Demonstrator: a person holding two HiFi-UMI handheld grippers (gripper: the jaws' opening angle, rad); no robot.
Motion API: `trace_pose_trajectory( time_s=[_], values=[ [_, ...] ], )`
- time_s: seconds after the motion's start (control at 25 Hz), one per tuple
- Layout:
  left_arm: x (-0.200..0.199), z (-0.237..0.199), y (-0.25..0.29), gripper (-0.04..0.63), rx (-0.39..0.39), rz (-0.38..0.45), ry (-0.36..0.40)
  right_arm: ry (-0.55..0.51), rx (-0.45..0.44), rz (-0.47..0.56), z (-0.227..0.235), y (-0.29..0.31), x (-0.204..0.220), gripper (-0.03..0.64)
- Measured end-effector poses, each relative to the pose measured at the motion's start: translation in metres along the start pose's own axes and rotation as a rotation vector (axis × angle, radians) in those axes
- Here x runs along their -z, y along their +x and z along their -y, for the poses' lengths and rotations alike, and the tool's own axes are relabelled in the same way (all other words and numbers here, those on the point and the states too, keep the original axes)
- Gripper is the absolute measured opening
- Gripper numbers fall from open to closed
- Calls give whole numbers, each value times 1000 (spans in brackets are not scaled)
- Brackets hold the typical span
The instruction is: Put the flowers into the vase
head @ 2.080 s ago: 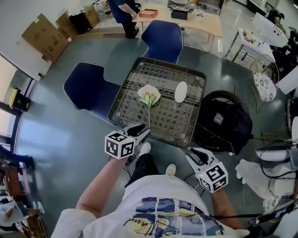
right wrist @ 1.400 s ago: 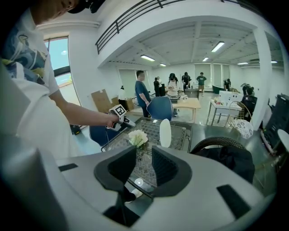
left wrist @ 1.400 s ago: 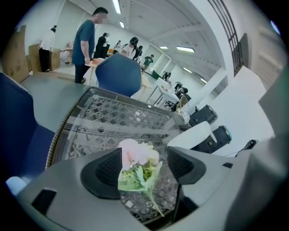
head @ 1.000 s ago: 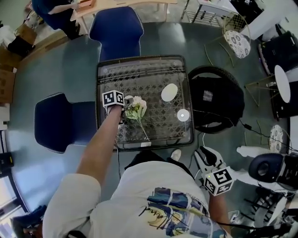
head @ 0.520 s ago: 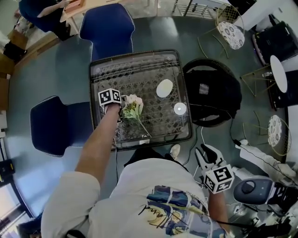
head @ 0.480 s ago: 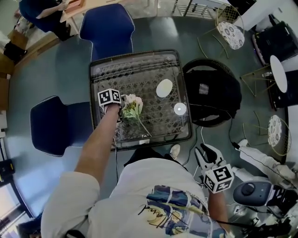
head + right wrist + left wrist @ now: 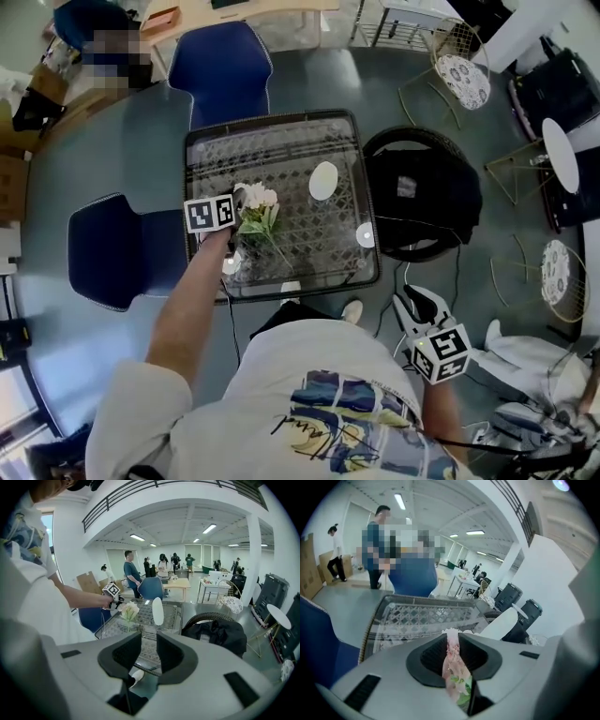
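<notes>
**Flowers** (image 7: pixel 255 208): one small bunch. Pale pink and cream blooms, green leaves under them, and a single thin stem hanging below. In the right gripper view the bunch stands upright, blooms on top. It is held over the left part of the tabletop (image 7: pixel 281 150) (whether the stem tip touches the glass cannot be told).

**Left tongs** (image 7: pixel 236 208): the jaws have just been closing and are now narrow. They are pressed on the flowers at the blooms and upper leaves. Petals and a leaf fill the gap between them in the left gripper view.

**Vase** (image 7: pixel 323 180): white, tall and smooth, standing upright on the tabletop to the right of the flowers and apart from them.

**Tabletop**: glass over a dark lattice, square with rounded corners.

**Right tongs** (image 7: pixel 412 305): jaws apart with nothing gripped, held near the person's body and well apart from the tabletop.

**Surroundings**: two blue chairs (image 7: pixel 225 66) by the tabletop, and a black bag (image 7: pixel 422 197) just right of it.
</notes>
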State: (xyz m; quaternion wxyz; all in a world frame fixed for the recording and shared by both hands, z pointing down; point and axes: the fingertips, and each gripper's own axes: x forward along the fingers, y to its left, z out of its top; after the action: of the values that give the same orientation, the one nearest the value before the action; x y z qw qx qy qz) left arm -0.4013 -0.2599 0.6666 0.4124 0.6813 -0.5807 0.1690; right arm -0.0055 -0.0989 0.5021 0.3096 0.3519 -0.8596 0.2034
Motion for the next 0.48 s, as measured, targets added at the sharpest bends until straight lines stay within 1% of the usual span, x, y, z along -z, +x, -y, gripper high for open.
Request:
trace_pose_trajectory(
  time_s=[0.12, 0.24, 0.36, 0.48],
  values=[
    [-23, 21, -28, 83, -6, 72, 89, -9, -20, 4, 5, -6, 1, 92],
    [-52, 45, -61, 81, -21, 156, 195, -18, -46, 13, 9, -9, 2, 92],
    [-80, 79, -89, 79, -20, 247, 301, -26, -63, 25, 18, -14, 6, 92],
    [-112, 118, -116, 78, -19, 338, 423, -26, -84, 34, 27, -14, 13, 92]
  ],
)
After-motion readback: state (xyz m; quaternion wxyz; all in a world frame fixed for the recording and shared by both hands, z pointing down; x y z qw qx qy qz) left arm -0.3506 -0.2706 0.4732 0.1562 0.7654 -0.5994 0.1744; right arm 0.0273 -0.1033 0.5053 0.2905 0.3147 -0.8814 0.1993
